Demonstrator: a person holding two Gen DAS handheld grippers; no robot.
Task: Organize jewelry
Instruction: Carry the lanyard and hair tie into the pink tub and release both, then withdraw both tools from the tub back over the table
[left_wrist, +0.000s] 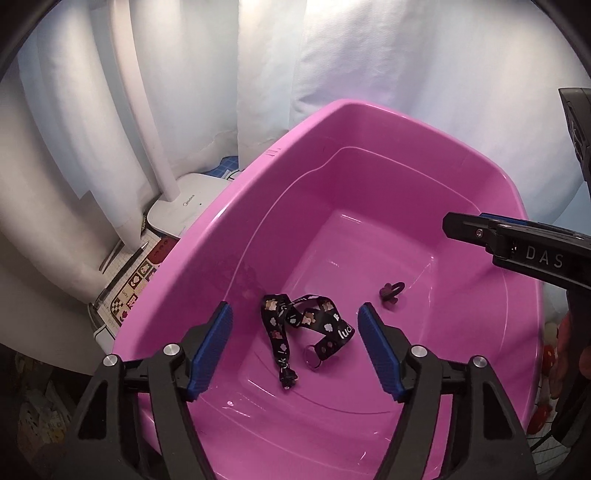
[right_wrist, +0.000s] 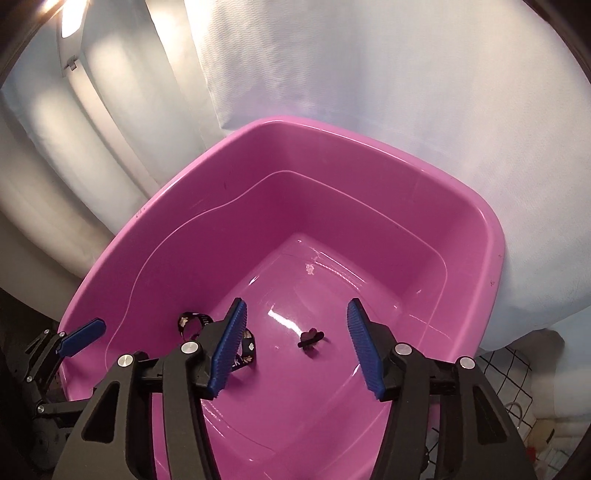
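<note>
Both my left gripper (left_wrist: 295, 347) and my right gripper (right_wrist: 297, 341) hang spread wide and empty over the pink plastic tub (left_wrist: 207, 236), where the black printed ribbon lanyard (left_wrist: 295, 325) and the small dark purple clip (right_wrist: 309, 339) lie apart on its floor.

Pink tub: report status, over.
Both grippers open, empty, over pink tub. Black strap and small dark clip lie loose on its floor. Nothing blocking.

Quick count: one pink tub (left_wrist: 229, 206), one black printed lanyard (left_wrist: 295, 325), one small dark purple clip (left_wrist: 390, 290), one white lamp (left_wrist: 177, 206), two grippers.
</note>
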